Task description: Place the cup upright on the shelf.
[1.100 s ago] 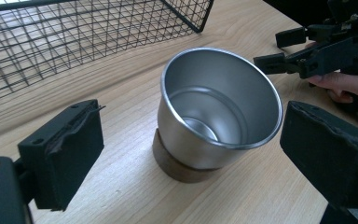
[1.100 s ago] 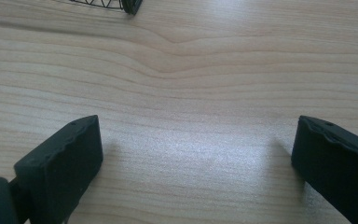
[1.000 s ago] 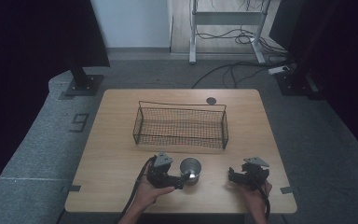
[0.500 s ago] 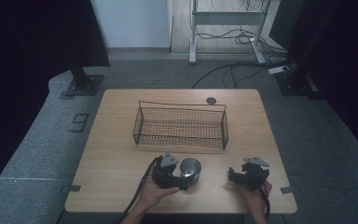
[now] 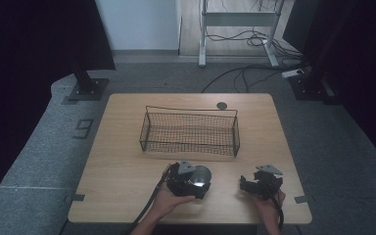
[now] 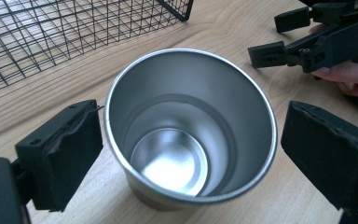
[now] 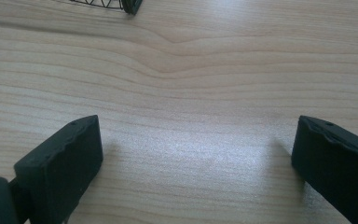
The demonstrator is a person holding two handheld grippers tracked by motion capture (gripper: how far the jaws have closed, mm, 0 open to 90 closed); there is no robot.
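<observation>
Between our left gripper's (image 6: 186, 154) spread fingers stands the steel cup (image 6: 191, 126), unclamped; our right gripper (image 7: 200, 163) rests with fingers apart.

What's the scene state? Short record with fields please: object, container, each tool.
object: shiny steel cup, upright on the light wooden table, nothing visible inside
container: black wire mesh basket, beyond the cup
left tool: open, jaws either side of the cup, small gaps at the rim
right tool: open, over bare wood
cup in basket: no
</observation>
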